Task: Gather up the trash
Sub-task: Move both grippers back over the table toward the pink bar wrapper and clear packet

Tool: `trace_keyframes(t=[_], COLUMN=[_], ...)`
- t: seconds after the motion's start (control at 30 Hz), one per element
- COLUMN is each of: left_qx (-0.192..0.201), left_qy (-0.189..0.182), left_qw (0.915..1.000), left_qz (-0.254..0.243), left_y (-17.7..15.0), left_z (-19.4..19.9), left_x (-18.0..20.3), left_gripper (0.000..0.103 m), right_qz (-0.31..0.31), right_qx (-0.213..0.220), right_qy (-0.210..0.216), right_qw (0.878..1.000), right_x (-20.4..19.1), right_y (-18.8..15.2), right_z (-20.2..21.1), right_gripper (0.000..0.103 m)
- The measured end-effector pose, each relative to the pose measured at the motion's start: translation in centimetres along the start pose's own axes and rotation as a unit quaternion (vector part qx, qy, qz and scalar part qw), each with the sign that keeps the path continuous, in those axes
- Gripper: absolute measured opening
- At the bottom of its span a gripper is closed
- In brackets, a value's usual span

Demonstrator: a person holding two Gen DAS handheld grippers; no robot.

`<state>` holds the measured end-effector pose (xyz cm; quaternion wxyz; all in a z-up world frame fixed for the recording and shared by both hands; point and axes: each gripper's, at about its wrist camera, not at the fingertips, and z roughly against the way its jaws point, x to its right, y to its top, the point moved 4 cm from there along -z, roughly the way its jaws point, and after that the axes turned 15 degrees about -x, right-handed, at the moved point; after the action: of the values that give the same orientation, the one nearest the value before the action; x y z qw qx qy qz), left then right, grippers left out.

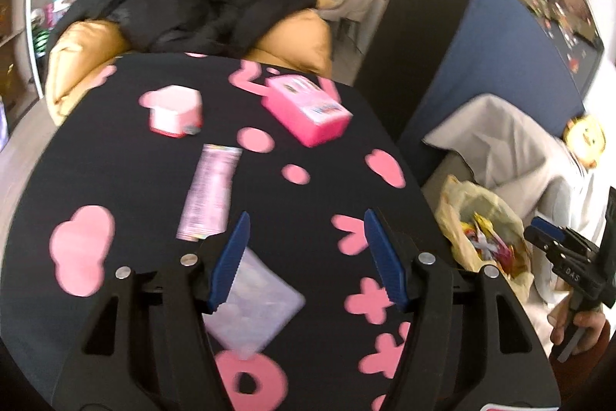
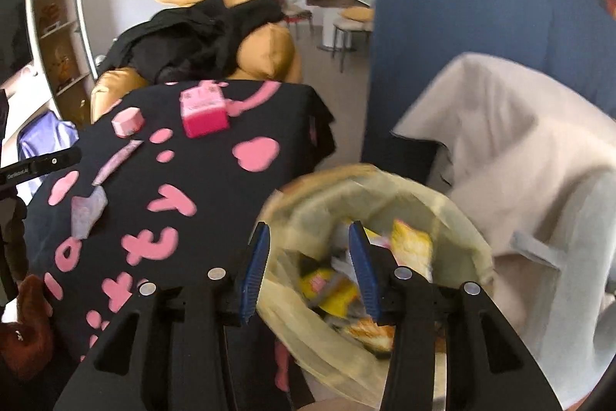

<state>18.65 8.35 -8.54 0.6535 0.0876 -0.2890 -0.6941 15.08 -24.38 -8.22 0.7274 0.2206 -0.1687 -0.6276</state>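
Left tongs point(image 1: 306, 259): spread wide and empty above the near side of the table, a pale flat packet point(image 1: 256, 307) lying below its left finger.
Right tongs point(image 2: 308, 270): parted, holding nothing, hanging over the mouth of the trash bag point(image 2: 454, 214).
Trash bag: yellowish, just beside the table's right edge, with yellow wrappers point(image 2: 410, 247) inside.
Table point(image 1: 115, 160): draped in black cloth with pink shapes.
Trash on table: a long pinkish wrapper point(image 1: 211, 193), a small pink-and-white tub point(image 1: 177, 110) and a pink box point(image 1: 306, 108), each lying apart.
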Motion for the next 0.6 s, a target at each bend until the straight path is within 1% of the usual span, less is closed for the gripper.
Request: trace_keyframes(t=[0.13,0.3,0.43,0.53,0.6], left_qx=[0.024,0.028,0.021,0.022,0.02], left_qy=[0.02,0.043,0.049,0.045,0.043], left_qw=[0.9989,0.9957,0.9933,0.9925,0.9925], left_qz=[0.036,0.077,0.103,0.111,0.112], left_y=[0.1,-0.5,-1.6,-2.4,-2.8], left_z=[1.6,2.6,3.0,3.5,3.4], left_x=[-4.3,-9.6,-12.9,-14.3,-14.8], left_gripper=[0.059,0.06,0.06,0.06,0.06], right_qz=[0.02,0.055,0.105,0.148,0.169], right_qx=[-0.011,-0.033,-0.062,-0.08,-0.091], right_qy=[0.042,0.075,0.123,0.151,0.16], right_qw=[0.999,0.995,0.985,0.974,0.968], right_x=[-3.4,-8.7,-14.4,-18.6,-21.3], right_y=[1.2,2.0,2.2,2.1,1.9], right_z=[-1.4,-4.2,-6.3,-7.6,-8.7], right_gripper=[0.041,0.041,0.041,0.041,0.041])
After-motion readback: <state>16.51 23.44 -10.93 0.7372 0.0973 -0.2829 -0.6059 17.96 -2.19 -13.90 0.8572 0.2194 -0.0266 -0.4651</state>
